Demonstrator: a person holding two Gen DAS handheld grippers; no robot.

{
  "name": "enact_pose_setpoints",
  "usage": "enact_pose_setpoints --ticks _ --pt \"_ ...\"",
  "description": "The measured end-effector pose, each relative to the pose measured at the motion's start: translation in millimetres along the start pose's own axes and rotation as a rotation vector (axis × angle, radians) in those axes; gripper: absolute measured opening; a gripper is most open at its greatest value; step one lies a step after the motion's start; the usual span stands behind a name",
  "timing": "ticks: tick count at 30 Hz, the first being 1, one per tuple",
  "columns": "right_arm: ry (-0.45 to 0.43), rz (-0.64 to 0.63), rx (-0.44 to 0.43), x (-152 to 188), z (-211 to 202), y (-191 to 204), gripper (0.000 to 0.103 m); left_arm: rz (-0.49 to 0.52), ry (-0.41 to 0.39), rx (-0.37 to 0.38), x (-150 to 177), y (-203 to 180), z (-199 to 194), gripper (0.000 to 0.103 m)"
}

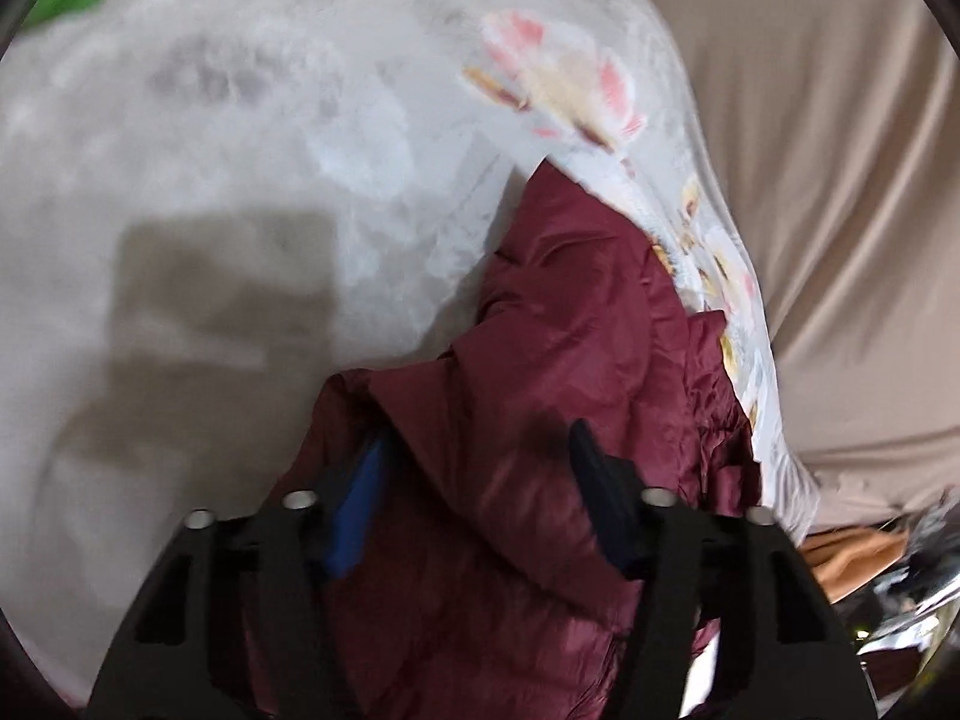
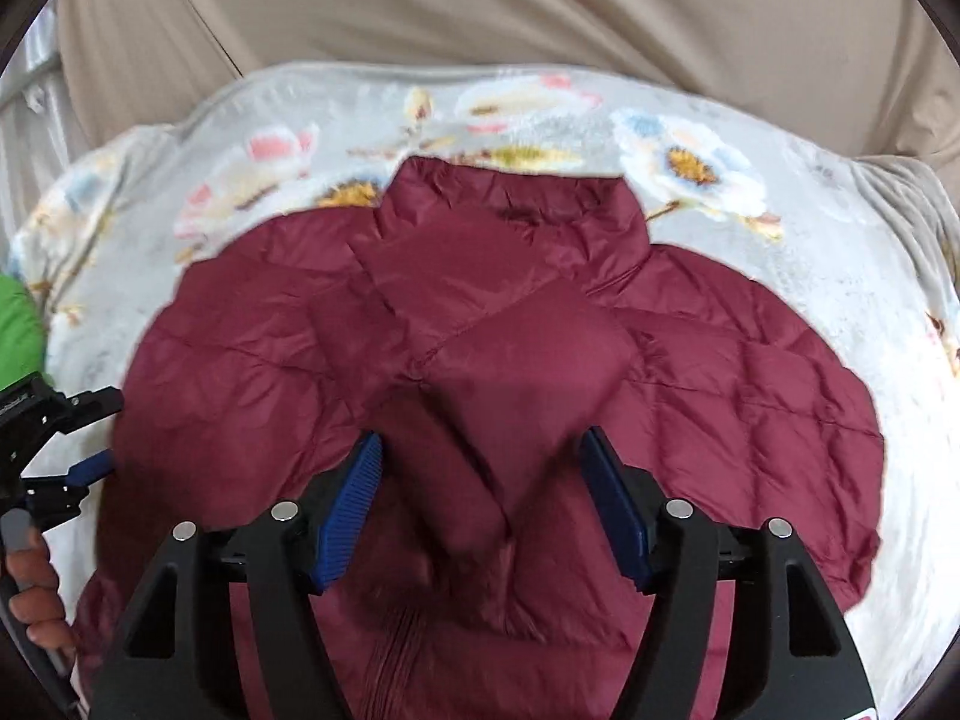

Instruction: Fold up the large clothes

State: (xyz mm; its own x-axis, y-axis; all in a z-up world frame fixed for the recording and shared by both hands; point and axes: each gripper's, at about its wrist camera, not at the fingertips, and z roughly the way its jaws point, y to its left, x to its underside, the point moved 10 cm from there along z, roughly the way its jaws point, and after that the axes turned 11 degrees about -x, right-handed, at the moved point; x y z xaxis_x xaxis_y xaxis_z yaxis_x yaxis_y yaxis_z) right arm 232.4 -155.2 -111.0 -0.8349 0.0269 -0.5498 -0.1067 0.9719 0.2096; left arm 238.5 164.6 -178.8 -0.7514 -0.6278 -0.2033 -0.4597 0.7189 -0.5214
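A maroon quilted puffer jacket [image 2: 690, 372] lies on a floral grey blanket [image 2: 810, 222], collar at the far side, with a sleeve folded across its middle. My right gripper [image 2: 480, 456] is open, its blue pads on either side of a raised fold of the sleeve. My left gripper [image 1: 474, 456] is open over the jacket's edge [image 1: 570, 330], with fabric bunched between its fingers; it also shows at the left edge of the right wrist view [image 2: 78, 468], held by a hand.
Beige fabric [image 2: 480, 6] rises behind the blanket. A green item [image 2: 18, 336] lies at the blanket's left. Cluttered objects [image 1: 900, 570] sit beyond the blanket's edge in the left wrist view.
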Motion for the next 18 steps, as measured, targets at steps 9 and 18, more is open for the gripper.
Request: enact_pose_setpoints --ticks 9,18 --pt "-0.276 0.408 -0.244 -15 -64 -61 0.004 0.273 -0.192 -0.234 -3 -27 -11 0.002" --pt "-0.089 0.615 -0.223 51 -20 -105 0.017 0.461 -0.192 -0.454 24 -22 14 0.002"
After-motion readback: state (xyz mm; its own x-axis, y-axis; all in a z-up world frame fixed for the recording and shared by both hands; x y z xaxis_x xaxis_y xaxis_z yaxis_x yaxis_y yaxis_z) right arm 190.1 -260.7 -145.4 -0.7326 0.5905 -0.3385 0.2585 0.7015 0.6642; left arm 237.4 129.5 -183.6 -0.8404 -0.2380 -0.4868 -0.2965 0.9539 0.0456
